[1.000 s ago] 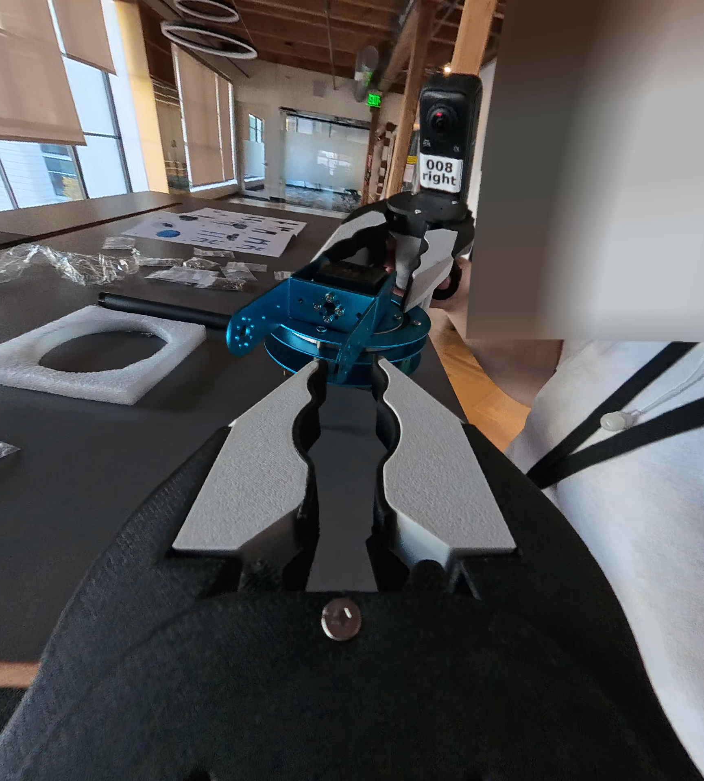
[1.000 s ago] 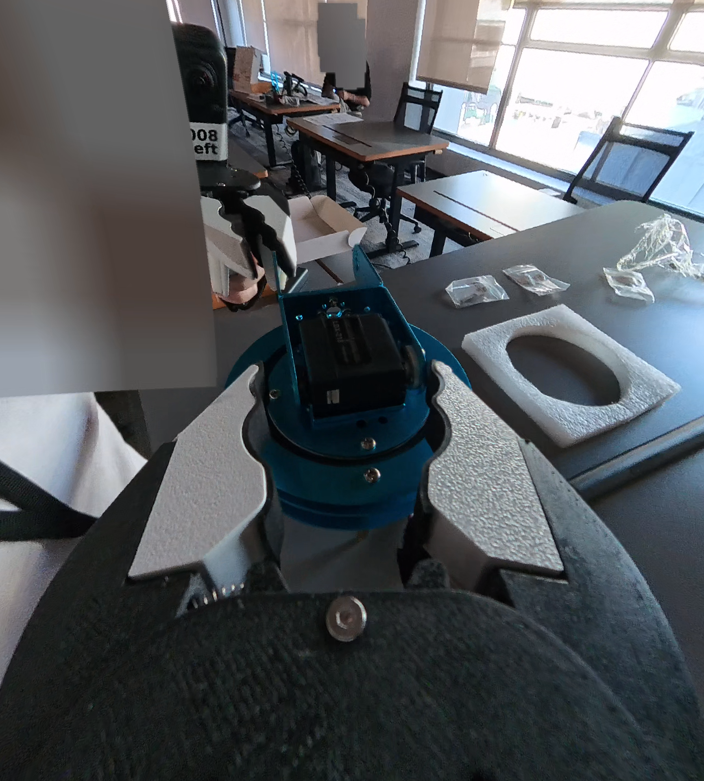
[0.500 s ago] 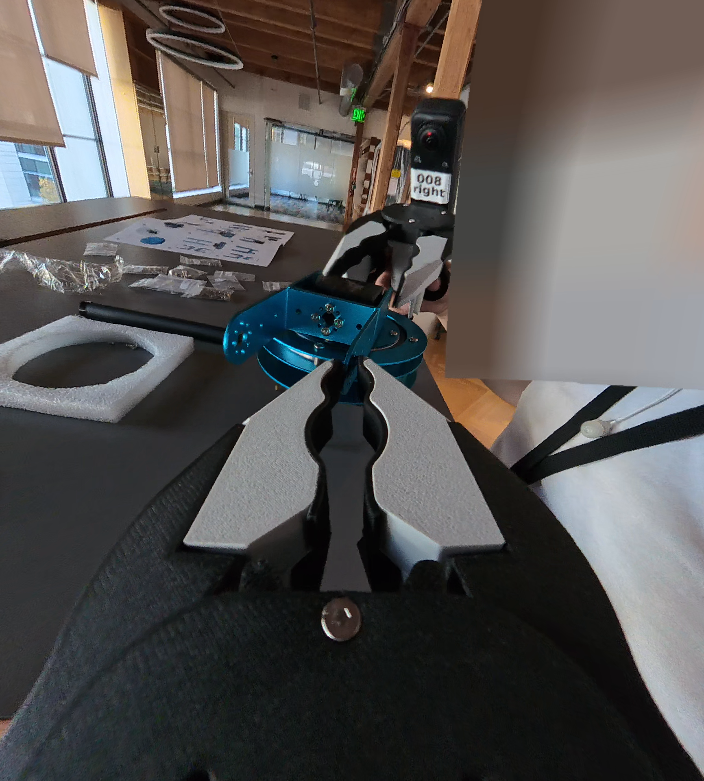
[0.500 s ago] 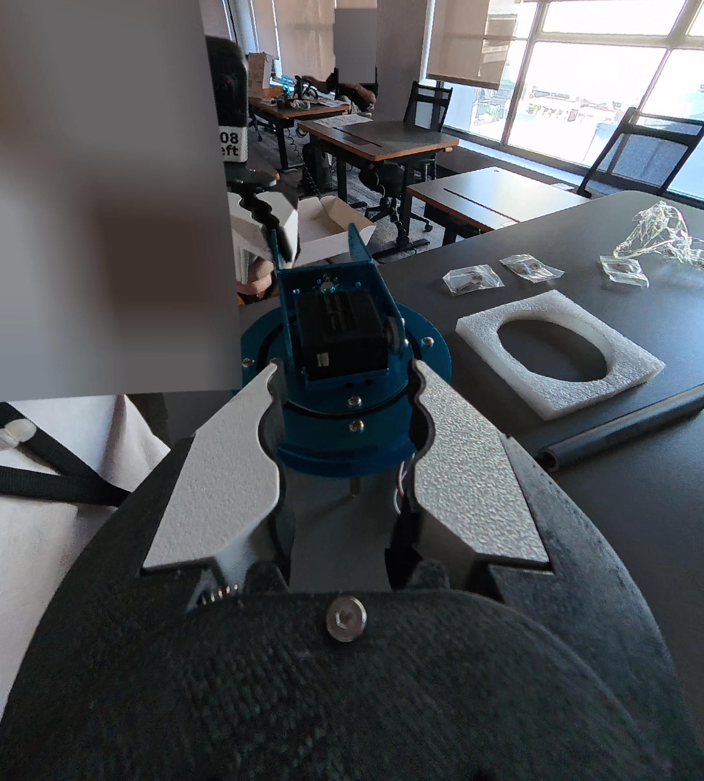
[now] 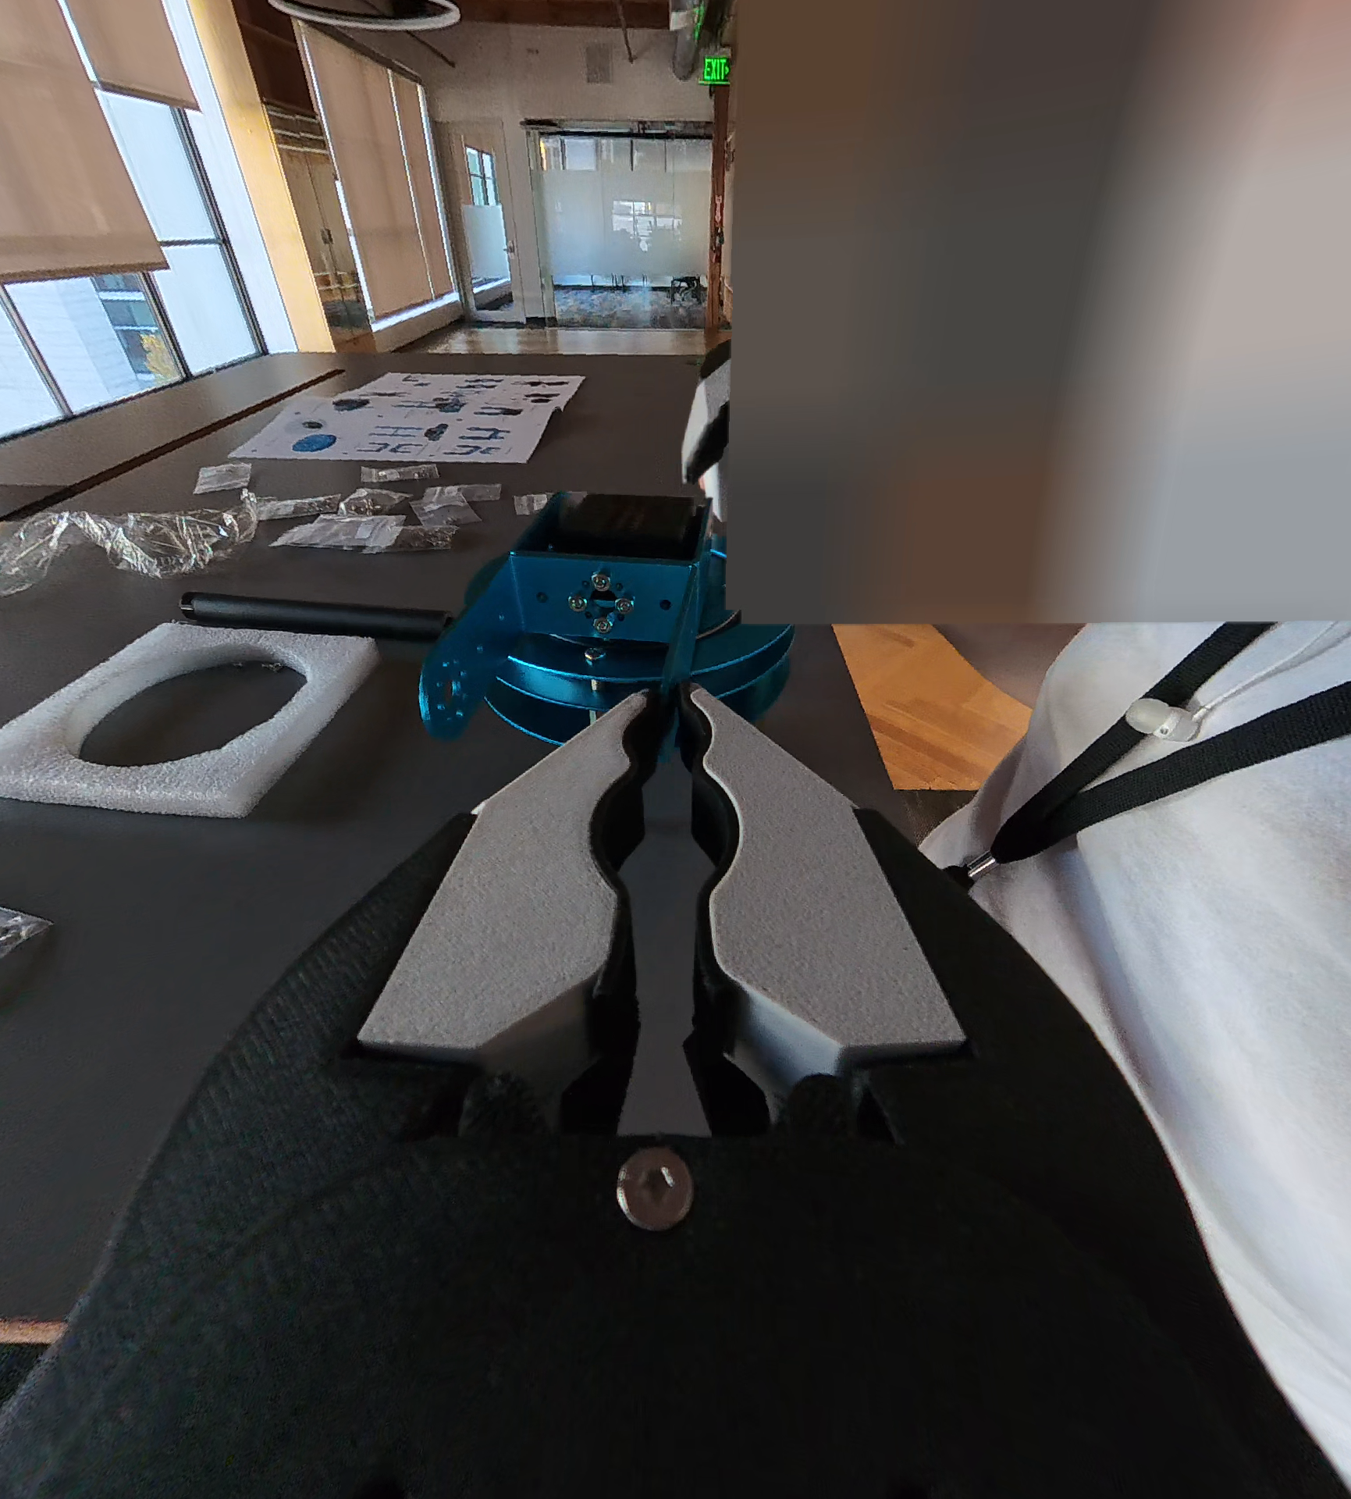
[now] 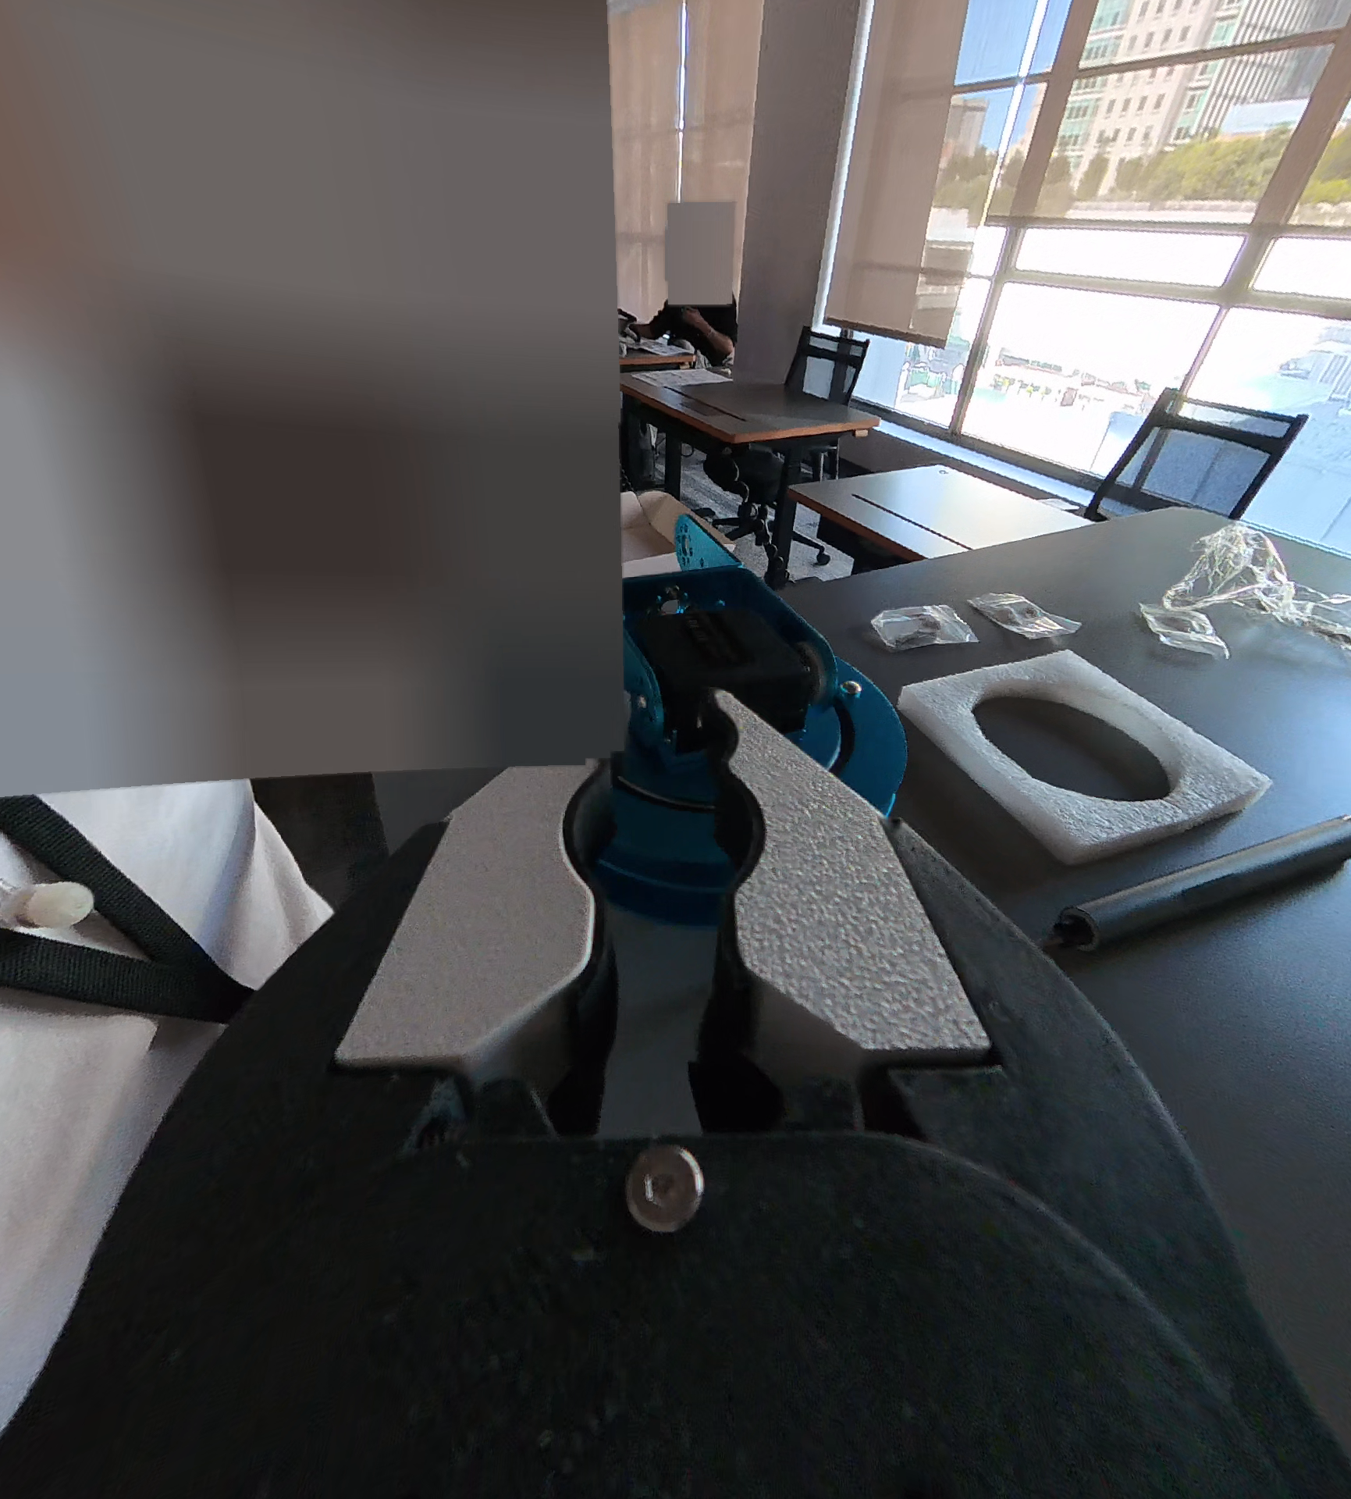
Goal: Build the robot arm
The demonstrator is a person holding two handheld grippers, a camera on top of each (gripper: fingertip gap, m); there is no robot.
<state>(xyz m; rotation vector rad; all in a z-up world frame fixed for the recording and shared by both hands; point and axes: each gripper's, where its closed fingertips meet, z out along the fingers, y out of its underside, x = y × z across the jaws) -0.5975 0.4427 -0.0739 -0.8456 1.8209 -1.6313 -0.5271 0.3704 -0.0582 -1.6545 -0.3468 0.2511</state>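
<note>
A blue metal servo assembly (image 5: 599, 600) stands on the dark table (image 5: 169, 973) near its edge: stacked round base discs, a U-bracket and a black servo (image 5: 631, 519) inside. My left gripper (image 5: 668, 699) is shut, its tips pinching the bracket's thin side plate. My right gripper (image 6: 668, 730) is closed down on the rear of the same assembly (image 6: 858, 730), its right finger against the servo (image 6: 745, 649). Its left fingertip is hidden by a blurred patch. A sliver of the right gripper's finger (image 5: 708, 422) shows behind the servo.
A white foam frame (image 5: 169, 714) and a black rod (image 5: 315, 612) lie beside the assembly. Several small plastic bags (image 5: 372, 519), crumpled wrap (image 5: 112, 535) and a printed sheet (image 5: 420, 422) lie farther back. A person in a white shirt (image 5: 1223, 973) stands at the table edge. The grippers' ends are close to 11 cm from one another.
Both grippers closed: the left from a narrow gap to pinching the bracket plate, the right from wide open around the round base to a narrow grip. The bracket now faces the left camera.
</note>
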